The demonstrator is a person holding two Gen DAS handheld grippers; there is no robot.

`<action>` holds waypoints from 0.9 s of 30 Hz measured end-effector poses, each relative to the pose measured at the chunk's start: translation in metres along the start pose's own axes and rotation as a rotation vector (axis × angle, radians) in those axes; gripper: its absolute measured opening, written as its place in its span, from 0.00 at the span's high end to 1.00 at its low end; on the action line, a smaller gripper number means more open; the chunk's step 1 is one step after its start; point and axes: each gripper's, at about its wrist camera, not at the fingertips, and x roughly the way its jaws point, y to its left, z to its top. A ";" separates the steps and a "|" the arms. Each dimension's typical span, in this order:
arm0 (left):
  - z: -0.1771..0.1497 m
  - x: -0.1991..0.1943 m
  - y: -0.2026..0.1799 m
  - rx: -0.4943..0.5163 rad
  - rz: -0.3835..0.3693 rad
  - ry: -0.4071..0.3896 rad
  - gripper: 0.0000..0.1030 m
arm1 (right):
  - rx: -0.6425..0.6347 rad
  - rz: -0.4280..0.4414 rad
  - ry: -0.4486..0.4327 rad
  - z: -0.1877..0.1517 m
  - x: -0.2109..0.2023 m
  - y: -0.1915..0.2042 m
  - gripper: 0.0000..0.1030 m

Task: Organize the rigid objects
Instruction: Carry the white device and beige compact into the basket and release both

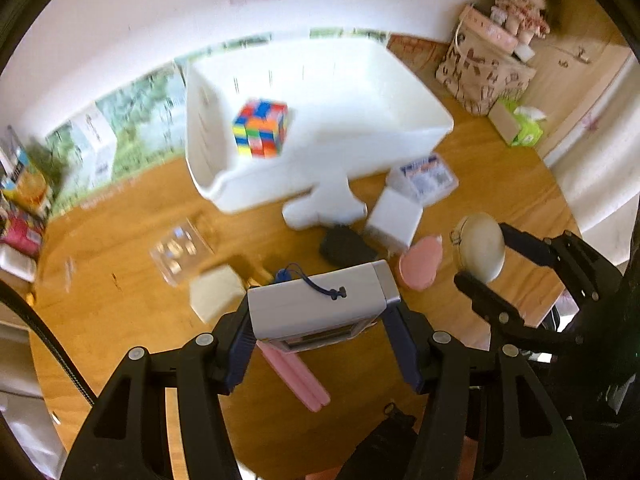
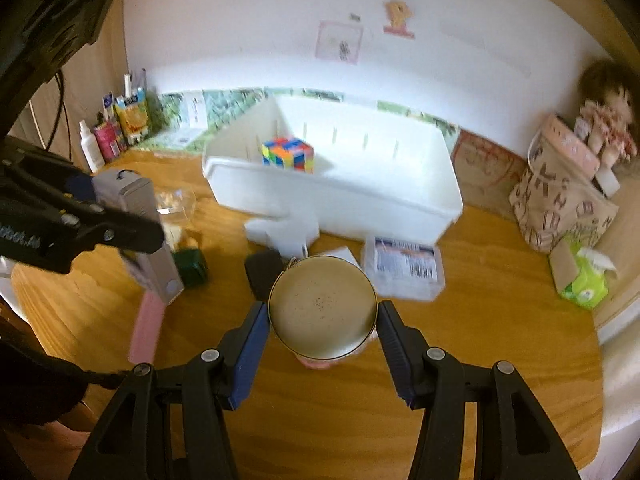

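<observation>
My left gripper is shut on a grey rectangular box with a blue cord, held above the wooden table; it also shows in the right wrist view. My right gripper is shut on a round cream compact, held above the table; it shows in the left wrist view too. A white bin stands at the back with a colourful puzzle cube inside, also seen in the right wrist view.
On the table lie a pink oval case, a pink stick, a black object, white cubes, a labelled clear box, a clear plastic case and a cream block. A patterned bag and tissue pack stand right.
</observation>
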 end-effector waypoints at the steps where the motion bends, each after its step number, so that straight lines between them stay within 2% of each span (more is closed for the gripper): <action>1: 0.004 -0.003 0.001 0.002 0.004 -0.014 0.39 | -0.004 0.002 -0.016 0.005 -0.002 0.001 0.46; 7: 0.029 -0.013 0.008 -0.008 0.020 -0.088 0.39 | -0.029 0.031 -0.077 0.030 -0.006 0.001 0.46; 16: 0.064 -0.018 0.014 -0.046 0.032 -0.155 0.39 | -0.035 0.046 -0.167 0.073 -0.002 -0.017 0.46; 27: 0.104 -0.003 0.010 -0.080 0.013 -0.226 0.39 | -0.052 0.031 -0.205 0.102 0.024 -0.050 0.46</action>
